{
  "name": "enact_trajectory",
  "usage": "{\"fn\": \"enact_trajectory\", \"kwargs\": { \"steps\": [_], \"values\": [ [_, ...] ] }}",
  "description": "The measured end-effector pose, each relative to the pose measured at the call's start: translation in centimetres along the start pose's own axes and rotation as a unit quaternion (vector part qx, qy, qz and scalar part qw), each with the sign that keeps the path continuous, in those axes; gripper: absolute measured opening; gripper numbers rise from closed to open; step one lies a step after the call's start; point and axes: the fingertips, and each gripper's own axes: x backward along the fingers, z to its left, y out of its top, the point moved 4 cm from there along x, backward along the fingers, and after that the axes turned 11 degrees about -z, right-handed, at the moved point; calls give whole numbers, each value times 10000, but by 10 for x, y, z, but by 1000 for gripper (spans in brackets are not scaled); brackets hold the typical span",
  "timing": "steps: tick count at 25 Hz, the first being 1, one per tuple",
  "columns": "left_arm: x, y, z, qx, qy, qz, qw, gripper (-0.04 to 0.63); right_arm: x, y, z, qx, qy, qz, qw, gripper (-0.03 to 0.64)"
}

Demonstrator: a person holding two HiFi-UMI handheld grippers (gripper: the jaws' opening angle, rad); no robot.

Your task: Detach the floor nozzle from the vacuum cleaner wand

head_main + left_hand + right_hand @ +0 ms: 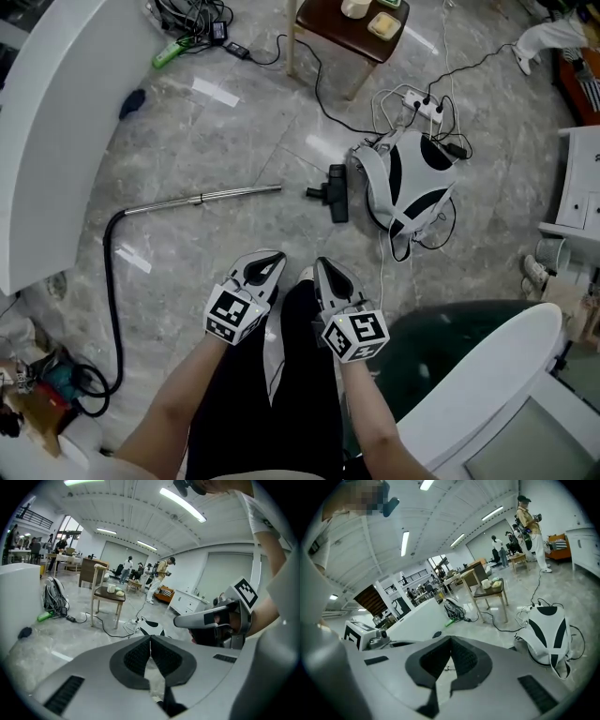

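Left gripper and right gripper fingers clenched shut, empty, over the person's legs; floor nozzle lies on the floor, apart from the wand tip, beside the vacuum body.

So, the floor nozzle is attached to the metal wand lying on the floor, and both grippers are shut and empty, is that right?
Not quite: the head view shows the floor nozzle lying apart from the wand. The left gripper and right gripper are indeed shut and empty.
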Motion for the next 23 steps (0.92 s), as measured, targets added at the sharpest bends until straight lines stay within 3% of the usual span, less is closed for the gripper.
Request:
{"fn": "enact_trajectory", "kwargs": {
  "steps": [8, 23],
  "values": [
    [11, -13, 0, 86, 122, 161, 9998, 12, -2, 10, -5, 215, 69, 57, 9997, 15],
    [2, -19, 0, 17, 71, 300, 9995, 12, 2, -11, -14, 165, 28, 400, 9991, 15]
  ]
}}
